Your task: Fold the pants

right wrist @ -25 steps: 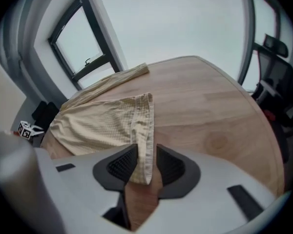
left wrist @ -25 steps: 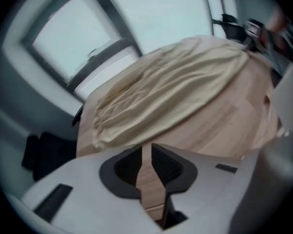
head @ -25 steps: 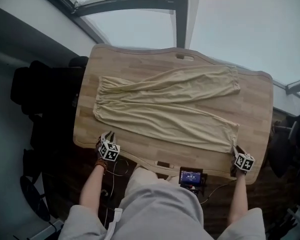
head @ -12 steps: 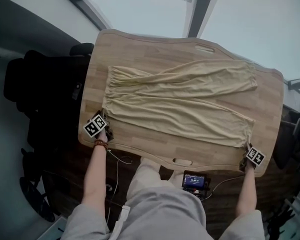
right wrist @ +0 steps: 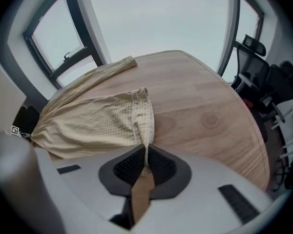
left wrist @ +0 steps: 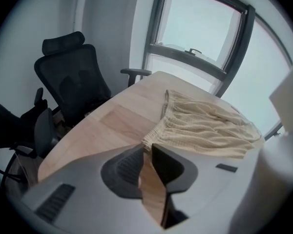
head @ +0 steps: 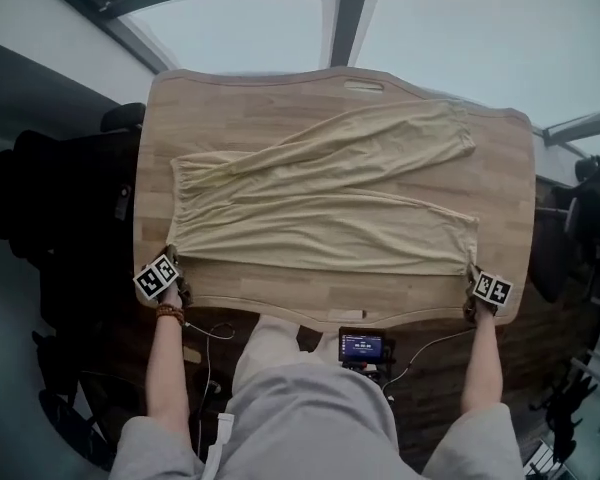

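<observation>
- Screen unit point(head: 362, 346): just off the near edge of the bench point(head: 280, 108), between the person's arms, cable attached.
- Left tool point(head: 173, 261): at the near-left corner of the pants point(head: 320, 218), pointing steeply down. Its jaws have just been closing. The tips are now nearly together and pinch the corner of the waistband point(head: 175, 203).
- Right tool point(head: 472, 270): at the near-right corner of the pants, also pointing steeply down. Its jaws have just been closing and are now clamped on the hem corner of the near leg point(head: 330, 243).
- Pants: flat on the bench, long axis running left to right. The waistband is at the left and the hems point right.
- Near leg: lies roughly along the near bench edge.
- Far leg point(head: 380, 143): angles away toward the far-right corner, so the legs splay apart at the hems.
- Chair point(head: 60, 198): black, just beside the bench's left end.
- Window point(head: 240, 28): beyond the far edge.
</observation>
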The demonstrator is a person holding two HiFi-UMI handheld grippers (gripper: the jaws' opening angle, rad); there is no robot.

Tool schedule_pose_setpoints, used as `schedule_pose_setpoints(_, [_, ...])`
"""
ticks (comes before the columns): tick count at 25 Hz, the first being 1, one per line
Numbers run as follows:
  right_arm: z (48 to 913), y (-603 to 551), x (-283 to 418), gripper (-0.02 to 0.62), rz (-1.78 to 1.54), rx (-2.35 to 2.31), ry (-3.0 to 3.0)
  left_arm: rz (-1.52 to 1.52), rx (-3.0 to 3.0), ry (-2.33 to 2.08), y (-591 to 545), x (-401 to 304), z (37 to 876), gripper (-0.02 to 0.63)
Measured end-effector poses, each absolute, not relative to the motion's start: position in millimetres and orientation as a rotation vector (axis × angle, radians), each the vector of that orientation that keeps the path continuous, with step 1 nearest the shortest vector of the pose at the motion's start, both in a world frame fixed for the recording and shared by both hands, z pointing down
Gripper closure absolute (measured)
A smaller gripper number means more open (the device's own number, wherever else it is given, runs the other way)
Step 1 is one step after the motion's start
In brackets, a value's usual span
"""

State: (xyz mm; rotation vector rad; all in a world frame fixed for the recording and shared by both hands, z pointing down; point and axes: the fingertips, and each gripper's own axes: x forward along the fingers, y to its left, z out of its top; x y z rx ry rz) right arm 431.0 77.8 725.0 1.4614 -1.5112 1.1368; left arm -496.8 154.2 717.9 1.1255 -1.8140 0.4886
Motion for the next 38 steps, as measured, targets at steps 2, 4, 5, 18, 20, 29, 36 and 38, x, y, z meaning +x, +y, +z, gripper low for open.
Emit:
schedule_pose_setpoints(2, [718, 86, 430, 0.575, 1.157, 1.445, -1.548, 0.496, 1.105, -1.808, 178, -502, 714, 0.548])
schedule_pose_setpoints(4, [714, 96, 425, 0.575, 1.177, 1.41, -1.586, 0.495, 1.065, -1.806, 202, -509, 714, 0.551])
schedule_pose_setpoints(5, [713, 100, 421, 0.575, 1.195, 1.384, -1.609, 0.491, 1.041, -1.809, 213, -512, 715, 0.551])
schedule_pose_setpoints(18, [682, 109, 440, 0.481, 0.796, 1.44, -1.438, 0.648, 1.419, -1.88, 130, -532, 634, 0.436])
schedule_pose_setpoints(20, [668, 96, 422, 0.482, 0.698, 1.484, -1.42, 0.702, 1.527, -1.836, 79, -540, 626, 0.437])
schedule_pose_setpoints(29, [678, 62, 189, 0.491, 0.552, 1.118, -1.76, 1.377, 2.134, -1.23, -34, -473, 694, 0.519])
schedule_pose_setpoints(36, [719, 70, 59, 0.499, 0.579, 0.749, -1.837, 1.64, 2.301, -0.797, -23, -439, 744, 0.598])
schedule_pose_setpoints(38, [735, 81, 56, 0.499, 0.608, 0.723, -1.794, 1.565, 2.246, -0.854, -25, -441, 748, 0.6])
